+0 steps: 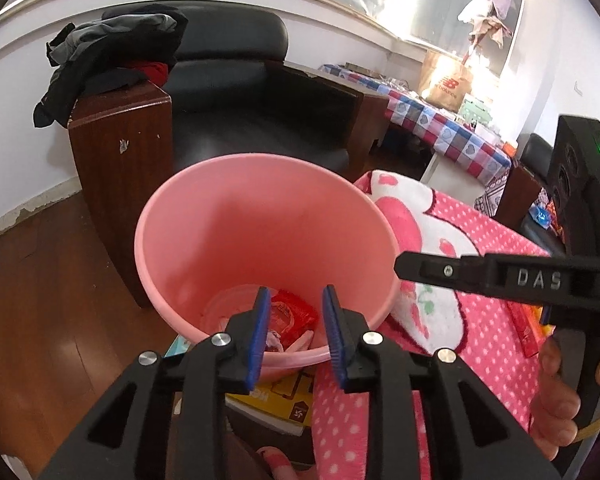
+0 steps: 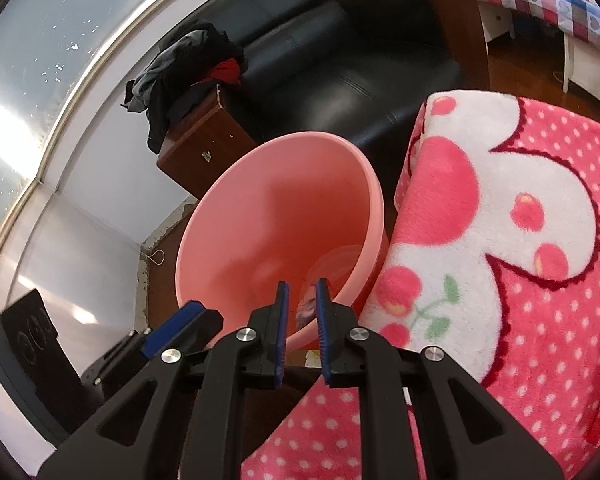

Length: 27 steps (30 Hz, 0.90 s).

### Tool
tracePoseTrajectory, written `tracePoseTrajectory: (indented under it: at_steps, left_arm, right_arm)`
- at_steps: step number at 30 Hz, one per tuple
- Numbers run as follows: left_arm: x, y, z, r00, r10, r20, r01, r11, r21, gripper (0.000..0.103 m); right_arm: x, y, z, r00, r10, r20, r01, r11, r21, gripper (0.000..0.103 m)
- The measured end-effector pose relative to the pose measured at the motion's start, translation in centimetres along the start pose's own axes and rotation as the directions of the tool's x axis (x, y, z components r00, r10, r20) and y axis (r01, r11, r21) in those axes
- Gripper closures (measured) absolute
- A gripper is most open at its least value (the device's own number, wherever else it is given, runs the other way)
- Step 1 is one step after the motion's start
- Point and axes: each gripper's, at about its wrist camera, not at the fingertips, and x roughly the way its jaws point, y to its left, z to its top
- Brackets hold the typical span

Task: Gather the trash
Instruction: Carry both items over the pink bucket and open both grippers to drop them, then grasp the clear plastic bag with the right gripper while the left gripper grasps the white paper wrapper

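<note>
A pink plastic bin [image 1: 260, 216] stands on the floor beside a pink dotted blanket [image 1: 480, 288]. A red snack wrapper [image 1: 290, 316] and other scraps lie at its bottom. My left gripper [image 1: 296, 328] is open and empty, right above the bin's near rim. In the right wrist view the bin [image 2: 276, 216] sits left of the blanket [image 2: 500, 240]. My right gripper [image 2: 302, 316] hovers over the bin's near rim, jaws a narrow gap apart, nothing between them. The right gripper's body also shows in the left wrist view [image 1: 512, 276].
A black leather armchair [image 1: 252, 92] with wooden arms stands behind the bin, dark clothes [image 1: 104, 52] piled on its arm. A table with a checked cloth [image 1: 440, 120] is at the back right. A yellow box [image 1: 284, 400] lies under the bin's near edge. More red wrappers [image 1: 526, 328] lie on the blanket.
</note>
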Motion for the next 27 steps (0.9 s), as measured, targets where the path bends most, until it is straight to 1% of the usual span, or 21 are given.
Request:
tracePoseTrajectory:
  at_steps: [4,8,12,13,14,16,23,27]
  left_arm:
    - [-1.0,-0.2,0.2,1.000,-0.011,0.024,0.012,1.000,-0.010,0.066]
    - [-1.9,-0.7,0.2,0.999,-0.023,0.045,0.024,1.000,-0.014,0.065]
    - [-2.9,-1.8,0.2,0.997,-0.045,0.061,0.045,0.999,-0.009,0.062]
    - [-3.1,-2.1,0.2,0.997,-0.050,0.065,0.051,0.999,-0.006,0.062]
    - [-3.3,-2.5,0.1,0.996,-0.061,0.067,0.061,0.998,-0.001,0.062]
    - [-3.6,-3.4,0.1,0.995,-0.077,0.069,0.077,0.997,0.009,0.062]
    - [-4.3,-7.1,-0.5,0.986,-0.155,0.060,0.151,0.986,0.069,0.061]
    - [-4.7,-9.4,-1.0,0.979,-0.196,0.052,0.189,0.976,0.111,0.059]
  right_arm:
    - [-1.1,0.8,-0.8,1.000,-0.023,0.019,0.024,0.999,-0.048,0.089]
    - [-2.5,1.3,-2.1,0.998,-0.053,0.041,0.056,0.995,-0.088,0.089]
    - [-4.5,1.5,-3.7,0.992,-0.102,0.077,0.112,0.985,-0.135,0.088]
    - [-5.2,1.4,-4.2,0.990,-0.113,0.085,0.125,0.982,-0.145,0.085]
    - [-5.9,1.3,-4.6,0.988,-0.122,0.094,0.136,0.979,-0.151,0.076]
    - [-7.5,1.0,-5.5,0.982,-0.142,0.124,0.161,0.974,-0.158,0.065]
    - [-13.2,-1.0,-8.4,0.949,-0.227,0.220,0.264,0.953,-0.152,0.063]
    - [-15.9,-2.8,-9.8,0.934,-0.255,0.250,0.291,0.949,-0.121,0.063]
